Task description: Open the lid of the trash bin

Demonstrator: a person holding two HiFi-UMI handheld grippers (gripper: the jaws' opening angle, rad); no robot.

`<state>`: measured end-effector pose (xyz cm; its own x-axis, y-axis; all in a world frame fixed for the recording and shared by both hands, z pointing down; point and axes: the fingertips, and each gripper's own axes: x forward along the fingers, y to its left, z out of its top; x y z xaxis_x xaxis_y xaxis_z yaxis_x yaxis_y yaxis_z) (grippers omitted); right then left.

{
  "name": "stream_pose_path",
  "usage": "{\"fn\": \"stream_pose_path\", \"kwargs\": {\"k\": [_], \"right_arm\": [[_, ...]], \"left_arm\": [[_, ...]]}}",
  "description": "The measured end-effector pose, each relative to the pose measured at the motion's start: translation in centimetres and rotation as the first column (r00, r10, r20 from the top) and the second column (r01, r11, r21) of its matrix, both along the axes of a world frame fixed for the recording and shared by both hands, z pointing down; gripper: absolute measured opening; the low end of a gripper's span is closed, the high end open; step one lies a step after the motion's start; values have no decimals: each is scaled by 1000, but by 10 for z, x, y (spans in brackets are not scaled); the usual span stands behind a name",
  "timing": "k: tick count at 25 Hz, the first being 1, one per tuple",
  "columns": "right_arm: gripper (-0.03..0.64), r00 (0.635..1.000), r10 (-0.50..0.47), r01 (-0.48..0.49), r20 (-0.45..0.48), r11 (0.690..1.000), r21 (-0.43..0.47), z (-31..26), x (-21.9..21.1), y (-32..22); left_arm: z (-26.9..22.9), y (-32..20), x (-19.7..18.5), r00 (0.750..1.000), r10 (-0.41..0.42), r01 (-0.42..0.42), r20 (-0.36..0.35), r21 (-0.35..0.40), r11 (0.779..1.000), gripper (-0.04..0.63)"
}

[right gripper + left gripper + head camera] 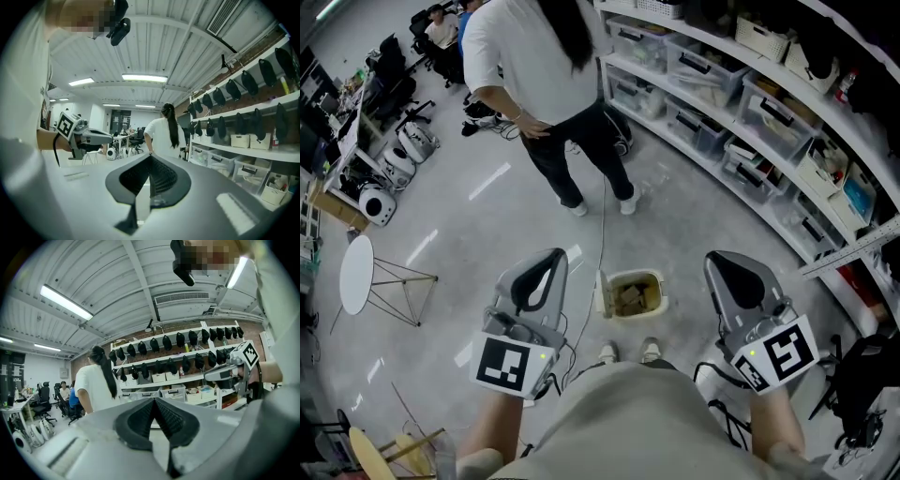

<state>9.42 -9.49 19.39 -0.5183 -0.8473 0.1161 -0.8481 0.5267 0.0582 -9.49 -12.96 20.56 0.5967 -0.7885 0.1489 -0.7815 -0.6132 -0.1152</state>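
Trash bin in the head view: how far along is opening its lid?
Looks done: the trash bin on the floor shows its contents, its lid tipped up at one side. In hand: nothing; the left gripper and right gripper are shut, empty, held clear of it. Left: apparently nothing.

Head view steeply down — others level.

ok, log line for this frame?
trash bin on floor, contents visible | left gripper shut, empty | right gripper shut, empty | neither touches bin
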Motion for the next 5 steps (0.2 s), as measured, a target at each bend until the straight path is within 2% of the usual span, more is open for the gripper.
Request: {"fn": "stream_pose_path", "kwargs": {"k": [5], "right_arm": [[2,1000,4,-4,-9,1000,-2,-1,-4,2]], "left_arm": [[-1,3,-4,1000,4,-4,3,-4,1000,3]]}}
